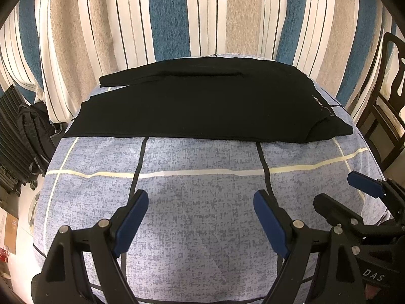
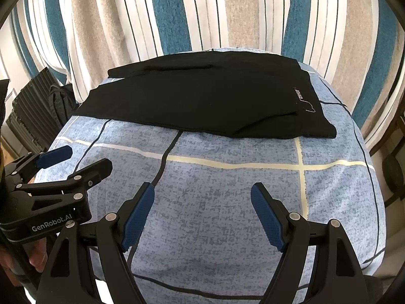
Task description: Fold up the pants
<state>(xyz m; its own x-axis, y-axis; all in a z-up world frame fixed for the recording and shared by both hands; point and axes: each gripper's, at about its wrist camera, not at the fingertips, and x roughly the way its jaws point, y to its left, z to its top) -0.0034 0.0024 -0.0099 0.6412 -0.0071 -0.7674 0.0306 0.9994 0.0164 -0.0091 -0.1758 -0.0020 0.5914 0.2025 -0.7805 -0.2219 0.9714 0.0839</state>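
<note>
- Table [image 1: 202, 217] draped in a blue mottled cloth with cream and dark grid lines; the near half is bare.
- Curtain [image 1: 162, 15] behind, at 12 o'clock: broad teal, tan and white stripes, running the full width.
- At 9 o'clock, off the table's edge, a dark backpack [image 1: 38, 131] leans beside a ribbed black case [image 1: 10, 136].
- At 3 o'clock, a dark wooden chair [image 1: 387, 101] stands near the table.
- Pants [image 1: 202, 101], black, lie flat across the far half of the table, folded lengthwise; waistband end with a small white label toward 2 o'clock, leg ends toward 10 o'clock, the upper leg slightly offset from the lower.
- Left gripper [image 1: 201, 217]: blue-padded fingers [image 1: 134, 217] spread wide, nothing between them, hovering over bare cloth at 6 o'clock, well short of the pants.
- Right gripper [image 2: 202, 215]: fingers [image 2: 265, 217] likewise spread wide and empty, above the cloth, just beside the left one.
- A hand [image 2: 38, 255] grips the left gripper's handle, seen from the right wrist view.
</note>
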